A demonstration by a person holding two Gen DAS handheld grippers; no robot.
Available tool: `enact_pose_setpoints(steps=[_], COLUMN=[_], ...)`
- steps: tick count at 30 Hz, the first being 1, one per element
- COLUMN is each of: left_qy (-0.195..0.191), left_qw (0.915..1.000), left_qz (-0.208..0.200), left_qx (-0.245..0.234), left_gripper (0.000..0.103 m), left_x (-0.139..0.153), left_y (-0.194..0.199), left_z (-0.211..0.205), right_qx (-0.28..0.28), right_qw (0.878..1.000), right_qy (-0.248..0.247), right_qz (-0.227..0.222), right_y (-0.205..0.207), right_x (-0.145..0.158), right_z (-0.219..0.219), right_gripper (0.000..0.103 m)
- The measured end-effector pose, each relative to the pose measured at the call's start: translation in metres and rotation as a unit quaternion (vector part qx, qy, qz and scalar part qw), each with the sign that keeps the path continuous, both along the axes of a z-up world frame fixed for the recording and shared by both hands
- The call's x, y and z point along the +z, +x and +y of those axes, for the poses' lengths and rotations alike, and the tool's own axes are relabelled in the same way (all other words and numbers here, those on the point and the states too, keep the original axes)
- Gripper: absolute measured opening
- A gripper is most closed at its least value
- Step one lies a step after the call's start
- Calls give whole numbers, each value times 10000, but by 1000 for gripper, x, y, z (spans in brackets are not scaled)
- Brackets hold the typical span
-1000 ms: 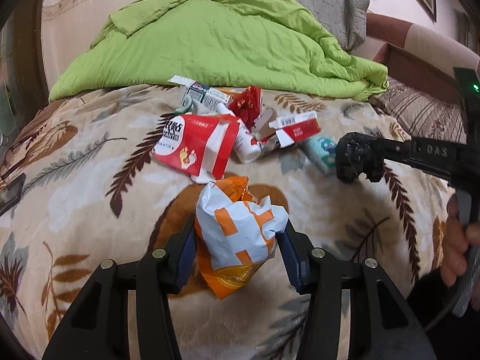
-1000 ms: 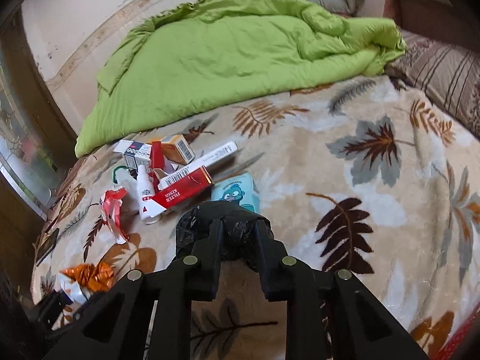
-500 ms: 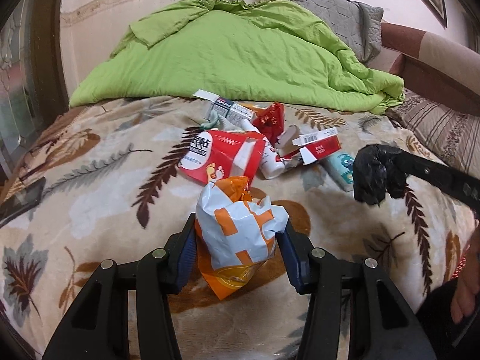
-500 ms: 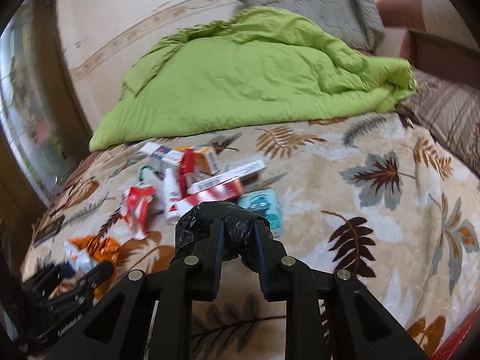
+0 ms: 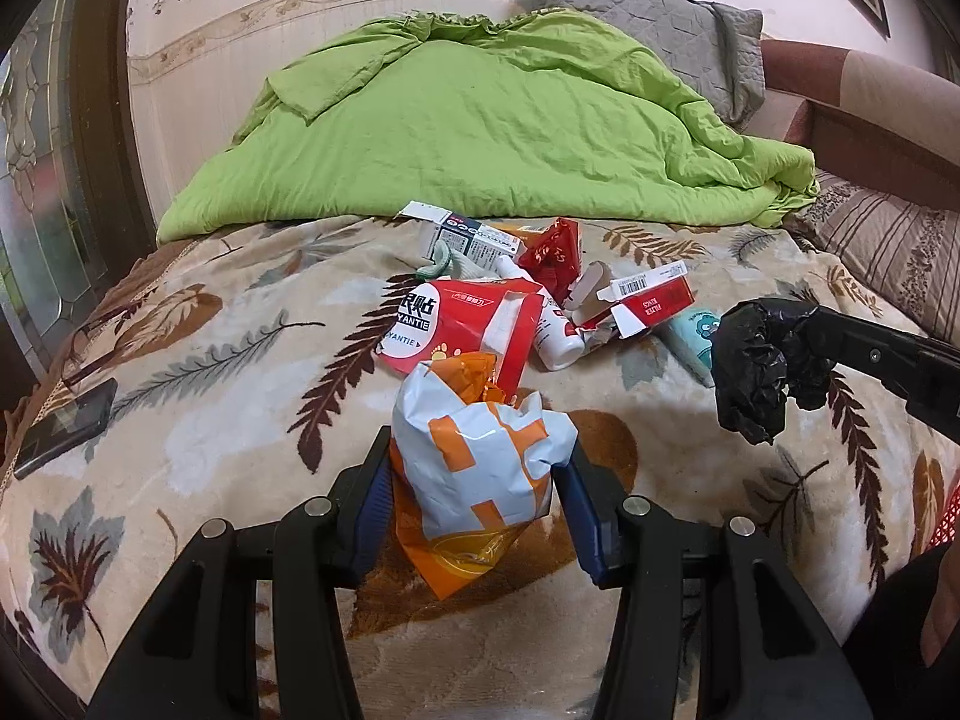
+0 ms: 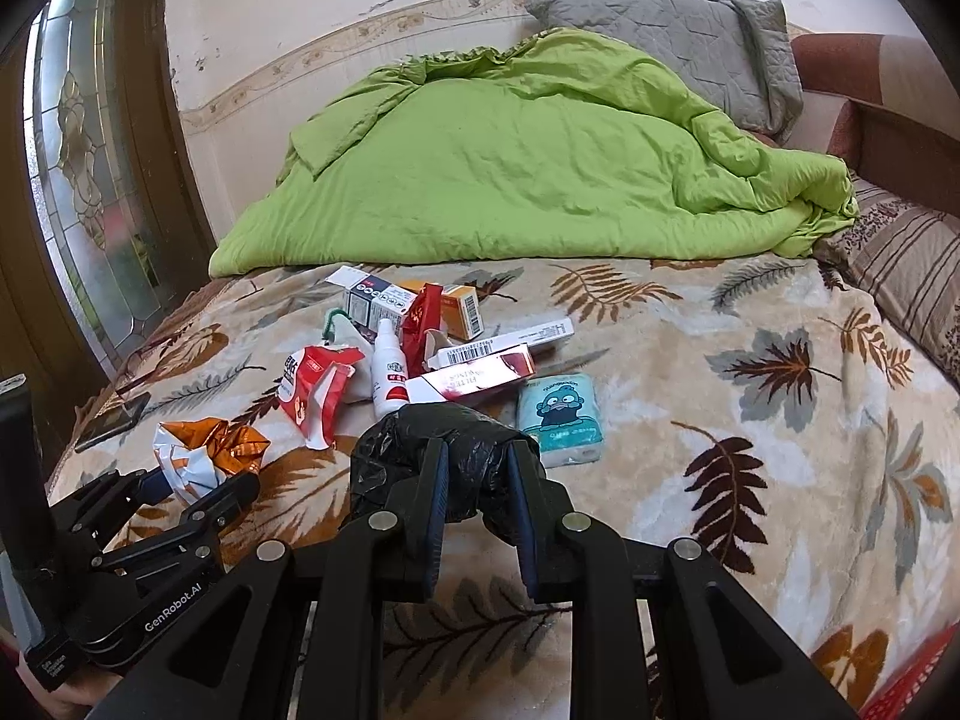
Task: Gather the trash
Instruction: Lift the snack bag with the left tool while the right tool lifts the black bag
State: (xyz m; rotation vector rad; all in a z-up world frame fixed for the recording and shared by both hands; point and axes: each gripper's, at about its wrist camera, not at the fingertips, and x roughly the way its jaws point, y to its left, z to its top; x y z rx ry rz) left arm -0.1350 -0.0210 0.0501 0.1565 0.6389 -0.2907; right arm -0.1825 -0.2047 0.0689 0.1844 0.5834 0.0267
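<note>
Our left gripper (image 5: 477, 495) clamps a crumpled orange-and-white snack bag (image 5: 480, 468) between its blue pads, the jaws partly closed on its sides and the bag standing up out of them above the leaf-print blanket (image 5: 198, 408). Our right gripper (image 6: 477, 495) has its jaws drawn narrow on a wad of black plastic bag (image 6: 420, 444), which bulges out ahead of the fingertips and to their left. In the left wrist view that same black wad (image 5: 759, 369) hangs at the end of the right gripper's fingers, off the blanket, to the right of the snack bag and well apart from it.

Beyond both grippers, the rest of the trash lies in a loose heap in the middle of the bed. Nearest us is a torn red-and-white pouch (image 5: 462, 324), just beyond the snack bag. Beside it lies a small white spray bottle (image 6: 389, 375), and against that a red cigarette carton (image 6: 474, 375) with a barcode flap. A light blue tissue pack (image 6: 561, 417) with a cartoon face lies on the right of the heap, just beyond the black wad. Farther back we see a white medicine box (image 6: 369, 300), an orange box (image 6: 465, 309) and a red foil wrapper (image 5: 555, 255).

A dark phone (image 5: 66, 426) lies near the left edge of the blanket. A green quilt (image 5: 480, 132) is piled at the far end, with a grey pillow (image 5: 654, 30) behind it.
</note>
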Motion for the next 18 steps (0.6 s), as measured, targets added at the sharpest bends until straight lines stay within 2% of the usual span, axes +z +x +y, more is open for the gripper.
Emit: enact_pose_setpoints(steps=[18], left_qy=[-7], left_qw=[10000], left_qz=[12], left_qx=[-48], left_gripper=[50], left_x=[2], left_y=[-1], left_z=[-1], right_qx=[-33], right_qw=[10000], right_qy=[44], right_qz=[-28], right_y=[-5], right_x=[1], right_z=[-5], right_gripper=[21])
